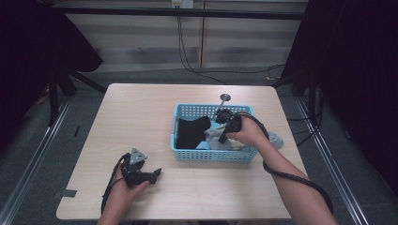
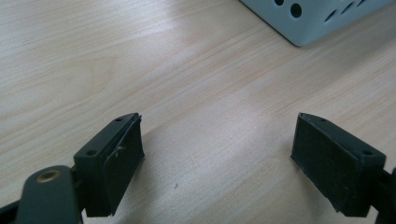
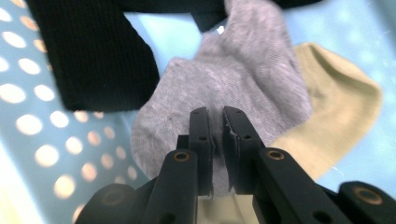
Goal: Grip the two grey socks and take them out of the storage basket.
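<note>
Two tongs were in play, and over on the left the left tongs [image 1: 152, 174] sat low on the pale wooden surface [image 1: 141, 117], cradled in the person's left hand [image 1: 123, 190] near the front edge. Jaws stood wide apart, nothing between them, just bare wood in the left gripper view and a corner of the basket [image 2: 308, 21] up ahead. My read: that hand was parked, resting its weight on the surface while the other did the work

Moving across to the middle, the blue perforated basket [image 1: 213, 154] held a black garment [image 1: 191, 131] on its left side. Then the right hand [image 1: 248, 133] came in over the basket's right half, right tongs [image 1: 223, 138] pointed down into the pile. In the right gripper view the right tongs [image 3: 218, 128] were pinched nearly together on a fold of the grey sock [image 3: 233, 88], fabric bunched between the jaws. Under it lay a cream sock [image 3: 336, 112], with the black garment [image 3: 93, 56] just beside

The grip sat near the sock's middle, which I'd guess was simply the part lying uppermost. Some grey cloth [image 1: 276, 139] also hung outside the basket's right end; whether it was part of that sock, I could not tell
</note>
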Demonstrator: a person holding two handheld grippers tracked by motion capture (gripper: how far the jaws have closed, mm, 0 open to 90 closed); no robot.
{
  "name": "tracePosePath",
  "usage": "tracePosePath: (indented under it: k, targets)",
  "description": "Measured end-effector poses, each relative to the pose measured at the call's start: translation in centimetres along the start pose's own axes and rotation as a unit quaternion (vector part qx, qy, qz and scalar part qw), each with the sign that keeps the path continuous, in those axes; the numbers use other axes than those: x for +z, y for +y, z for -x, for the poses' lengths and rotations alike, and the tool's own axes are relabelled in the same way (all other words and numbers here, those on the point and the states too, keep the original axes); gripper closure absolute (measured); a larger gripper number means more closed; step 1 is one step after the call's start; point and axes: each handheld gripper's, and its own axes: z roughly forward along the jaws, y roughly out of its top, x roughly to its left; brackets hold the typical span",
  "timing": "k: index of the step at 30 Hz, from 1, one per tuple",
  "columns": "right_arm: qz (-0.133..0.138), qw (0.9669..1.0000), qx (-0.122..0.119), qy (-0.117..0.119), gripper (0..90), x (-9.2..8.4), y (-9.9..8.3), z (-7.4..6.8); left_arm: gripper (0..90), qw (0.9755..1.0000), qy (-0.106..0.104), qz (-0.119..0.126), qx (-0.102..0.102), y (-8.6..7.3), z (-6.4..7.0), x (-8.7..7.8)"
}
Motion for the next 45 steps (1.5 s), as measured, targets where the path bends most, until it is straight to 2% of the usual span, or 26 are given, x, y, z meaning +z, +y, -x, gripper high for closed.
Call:
tracePosePath:
  k: [3, 6, 8, 13, 16, 18, 20, 22, 24, 26, 28, 29, 33, 34, 38, 45]
  targets:
    - [0.004, 1.0, -0.006, -0.001, 82.1, -1.4, -0.2, 0.1, 16.0, 1.0, 0.0, 0.0, 0.0, 0.0, 0.0, 0.0]
    - [0.009, 0.9999, -0.004, -0.004, 81.2, -2.4, -0.7, 0.3, 15.9, 1.0, 0.001, 0.0, 0.001, 0.0, 0.0, 0.0]
    - [0.002, 1.0, 0.003, -0.006, 81.2, -2.9, -1.3, 0.5, 15.9, 1.0, 0.0, 0.0, 0.001, 0.0, 0.0, 0.0]
    - [-0.013, 0.9997, 0.019, -0.002, 81.0, -2.7, -2.9, 1.3, 15.9, 1.0, 0.0, 0.0, 0.0, 0.0, 0.0, 0.0]
    - [-0.005, 0.9997, 0.022, 0.0, 79.7, -2.4, -3.0, 1.4, 15.9, 1.0, 0.0, 0.0, 0.0, 0.0, 0.0, 0.0]
    - [-0.006, 0.9998, 0.019, -0.003, 75.1, -2.2, -2.6, 1.3, 15.9, 1.0, 0.0, 0.0, 0.0, 0.0, 0.0, 0.0]
    - [0.003, 0.9997, 0.021, -0.013, 61.1, -1.7, -2.0, 1.1, 15.9, 1.0, 0.0, 0.0, 0.0, 0.0, 0.0, 0.0]
    - [0.009, 0.9997, 0.019, -0.014, 55.8, -1.4, -1.7, 1.1, 15.9, 1.0, -0.001, 0.0, 0.0, 0.0, 0.0, 0.0]
    - [0.006, 0.9996, 0.027, -0.007, 46.4, -0.8, -1.5, 1.1, 15.9, 1.0, 0.0, 0.0, 0.0, 0.0, 0.0, 0.0]
    - [-0.002, 0.9997, 0.025, 0.005, 47.0, 0.3, -1.5, 1.0, 15.9, 1.0, -0.001, 0.0, 0.001, 0.0, 0.0, 0.0]
    - [-0.015, 0.9997, 0.018, 0.002, 49.1, 1.0, -1.5, 0.9, 15.9, 1.0, 0.0, 0.0, 0.001, 0.0, 0.0, 0.0]
    - [-0.018, 0.9995, 0.024, 0.005, 55.0, 1.4, -1.6, 0.8, 15.9, 1.0, 0.0, 0.0, 0.001, 0.0, 0.0, 0.0]
    - [-0.034, 0.9992, 0.02, 0.003, 77.8, 1.5, -1.8, 1.0, 15.9, 1.0, 0.0, 0.0, 0.001, 0.0, 0.0, 0.0]
    - [-0.034, 0.9991, 0.027, 0.005, 79.4, 1.4, -1.8, 1.0, 15.9, 1.0, 0.0, 0.0, 0.001, 0.0, 0.0, 0.0]
    - [-0.033, 0.9994, 0.013, -0.006, 85.1, 0.4, -1.8, 1.0, 15.9, 1.0, 0.0, 0.0, 0.001, 0.0, 0.0, 0.0]
    - [-0.031, 0.9993, 0.012, -0.018, 87.3, -2.2, -1.6, 0.9, 15.9, 1.0, 0.0, -0.001, 0.002, 0.0, 0.0, 0.0]
